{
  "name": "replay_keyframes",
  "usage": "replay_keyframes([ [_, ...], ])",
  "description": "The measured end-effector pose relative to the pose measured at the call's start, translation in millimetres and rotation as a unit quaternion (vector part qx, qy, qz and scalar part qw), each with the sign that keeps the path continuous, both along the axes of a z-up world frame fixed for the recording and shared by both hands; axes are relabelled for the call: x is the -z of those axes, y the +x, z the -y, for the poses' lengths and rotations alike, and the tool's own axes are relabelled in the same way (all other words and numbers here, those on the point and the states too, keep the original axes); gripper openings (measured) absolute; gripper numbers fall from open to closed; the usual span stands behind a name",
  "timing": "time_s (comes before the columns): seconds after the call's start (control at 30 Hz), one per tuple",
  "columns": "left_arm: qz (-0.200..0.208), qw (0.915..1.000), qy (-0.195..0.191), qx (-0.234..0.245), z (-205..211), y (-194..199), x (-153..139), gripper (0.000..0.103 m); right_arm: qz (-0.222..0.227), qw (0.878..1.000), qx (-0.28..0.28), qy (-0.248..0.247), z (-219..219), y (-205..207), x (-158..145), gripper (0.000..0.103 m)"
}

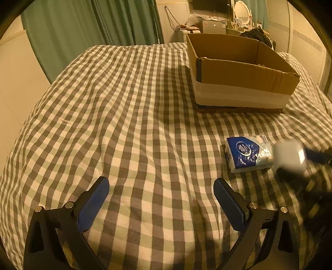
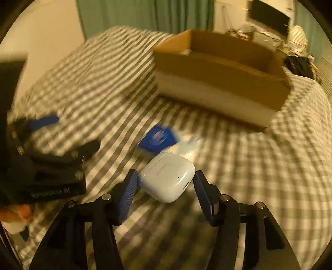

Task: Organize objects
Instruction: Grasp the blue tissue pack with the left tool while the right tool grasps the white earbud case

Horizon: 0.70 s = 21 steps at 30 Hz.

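Observation:
My right gripper (image 2: 166, 176) is shut on a white earbud case (image 2: 168, 176) and holds it above the checked bedspread (image 2: 238, 166); the case shows blurred in the left wrist view (image 1: 289, 155). A blue and white tissue pack (image 1: 248, 153) lies on the bed just beyond it, also in the right wrist view (image 2: 159, 138). An open cardboard box (image 1: 238, 72) stands farther back, also in the right wrist view (image 2: 217, 79). My left gripper (image 1: 160, 187) is open and empty over the bedspread, left of the pack; it shows at the left in the right wrist view (image 2: 68, 135).
Green curtains (image 1: 93, 27) hang behind the bed. A cluttered desk with a mirror (image 1: 242, 10) and a dark bag (image 1: 259, 35) stand behind the box. The right wrist view is motion-blurred.

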<state>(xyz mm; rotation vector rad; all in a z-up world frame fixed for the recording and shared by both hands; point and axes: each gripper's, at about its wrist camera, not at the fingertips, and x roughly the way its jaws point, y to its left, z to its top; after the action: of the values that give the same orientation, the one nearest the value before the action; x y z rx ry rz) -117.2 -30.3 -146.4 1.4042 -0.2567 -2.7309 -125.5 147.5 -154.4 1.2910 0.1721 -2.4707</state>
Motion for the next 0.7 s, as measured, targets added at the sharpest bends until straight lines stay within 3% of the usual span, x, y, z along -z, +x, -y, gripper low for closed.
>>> replay_keyframes([
  [0.2, -0.006, 0.9989, -0.002, 0.048, -34, -3, -2, 0.103, -0.029, 0.998, 0.054, -0.003, -40, -19, -30, 0.056],
  [0.4, 0.018, 0.9950, 0.038, 0.091, -67, -20, 7, 0.103, -0.064, 0.994, 0.087, 0.012, -69, -34, -48, 0.056],
  [0.7, 0.062, 0.9891, 0.084, 0.103, -93, -47, 32, 0.103, -0.050, 0.993, 0.106, -0.025, -94, -45, -39, 0.056],
])
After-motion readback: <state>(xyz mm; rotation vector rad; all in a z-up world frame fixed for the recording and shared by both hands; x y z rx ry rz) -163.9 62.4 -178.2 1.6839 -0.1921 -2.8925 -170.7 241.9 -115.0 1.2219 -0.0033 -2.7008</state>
